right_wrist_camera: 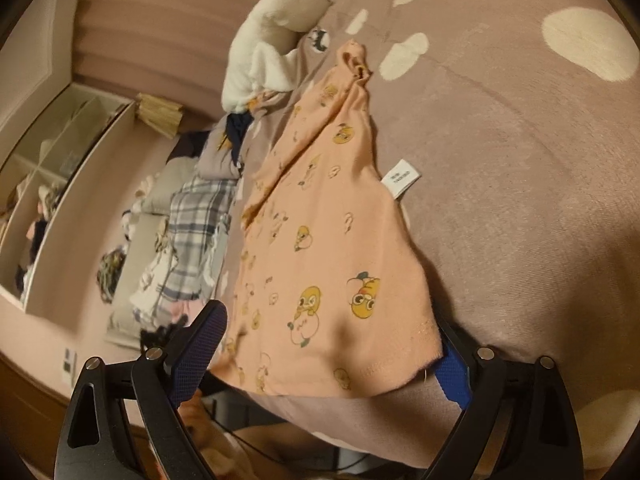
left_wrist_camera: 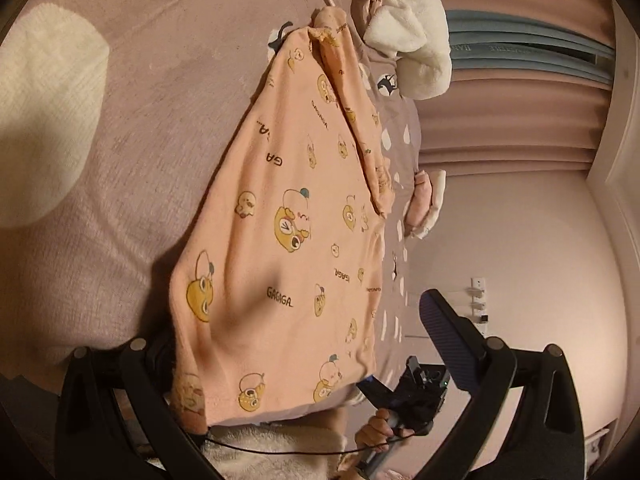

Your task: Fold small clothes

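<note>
We cannot see the near left corner of the peach garment (left_wrist_camera: pixel 280 240), which drops behind the left gripper (left_wrist_camera: pixel 304 344) and hides one of its fingers. In the right wrist view the garment's near right hem covers most of the right gripper's (right_wrist_camera: pixel 332 344) blue finger pad (right_wrist_camera: pixel 454 376). The person's hand (left_wrist_camera: pixel 378 430) is cut off at the bottom edge. The clothes heap (right_wrist_camera: pixel 188 216) on the left is blurred, and the white label's (right_wrist_camera: pixel 401 178) print is too small to read.

The small garment (right_wrist_camera: pixel 320 240) lies flat on the bedspread (right_wrist_camera: pixel 520 200), a fleece bundle (right_wrist_camera: pixel 272 52) beyond it
</note>
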The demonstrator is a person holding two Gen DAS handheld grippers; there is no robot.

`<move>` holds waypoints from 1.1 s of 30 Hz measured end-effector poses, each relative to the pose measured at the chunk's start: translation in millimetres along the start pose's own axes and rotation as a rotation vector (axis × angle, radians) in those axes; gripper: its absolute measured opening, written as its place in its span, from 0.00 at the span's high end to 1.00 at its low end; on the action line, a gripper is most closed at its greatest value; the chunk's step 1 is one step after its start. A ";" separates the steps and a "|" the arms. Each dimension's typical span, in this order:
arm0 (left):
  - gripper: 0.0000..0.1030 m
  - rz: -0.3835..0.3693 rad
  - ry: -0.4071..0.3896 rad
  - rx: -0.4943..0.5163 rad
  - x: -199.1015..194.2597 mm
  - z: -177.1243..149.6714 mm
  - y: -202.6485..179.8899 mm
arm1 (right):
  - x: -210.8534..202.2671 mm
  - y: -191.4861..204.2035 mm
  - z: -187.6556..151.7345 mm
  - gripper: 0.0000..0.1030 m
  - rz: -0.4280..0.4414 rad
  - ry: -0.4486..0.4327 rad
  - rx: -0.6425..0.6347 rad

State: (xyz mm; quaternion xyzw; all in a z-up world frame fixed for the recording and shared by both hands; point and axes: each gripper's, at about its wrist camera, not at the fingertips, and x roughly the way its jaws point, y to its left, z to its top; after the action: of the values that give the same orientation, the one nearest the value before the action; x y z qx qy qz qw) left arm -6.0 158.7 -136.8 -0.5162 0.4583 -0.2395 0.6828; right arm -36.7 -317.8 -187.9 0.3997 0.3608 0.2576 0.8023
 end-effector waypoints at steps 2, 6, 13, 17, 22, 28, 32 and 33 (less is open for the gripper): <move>0.01 0.018 0.006 0.021 1.0 -1.5 -3.2 | 2.1 1.4 1.0 0.09 -0.008 -0.001 0.004; 0.09 0.093 0.039 0.128 8.2 -4.9 -14.9 | 15.2 7.0 9.5 0.14 -0.026 0.025 -0.003; 0.93 0.281 0.033 0.129 5.5 -3.2 -2.9 | 31.5 -20.6 7.6 1.00 -0.088 0.041 0.082; 0.96 0.388 -0.036 0.169 2.5 -12.6 -12.9 | 25.1 -10.7 2.6 1.00 -0.098 0.006 0.017; 0.98 0.455 -0.050 0.252 3.8 -17.4 -35.7 | 23.4 4.8 2.5 1.00 -0.028 0.005 -0.005; 0.98 0.363 -0.035 0.296 -4.5 -24.2 -56.4 | 7.5 13.3 3.2 1.00 0.033 -0.025 -0.003; 0.98 0.340 0.014 0.274 -0.3 -29.2 -47.9 | 0.0 20.2 2.4 1.00 0.005 -0.034 -0.022; 0.98 0.340 0.015 0.262 -0.9 -29.3 -43.9 | 1.3 20.3 2.4 1.00 0.001 -0.035 -0.022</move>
State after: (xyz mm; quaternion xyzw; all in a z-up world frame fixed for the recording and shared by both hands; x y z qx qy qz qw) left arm -25.6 129.7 -97.2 -0.3364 0.5088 -0.1826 0.7711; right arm -36.6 -306.9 -170.6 0.3954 0.3436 0.2551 0.8127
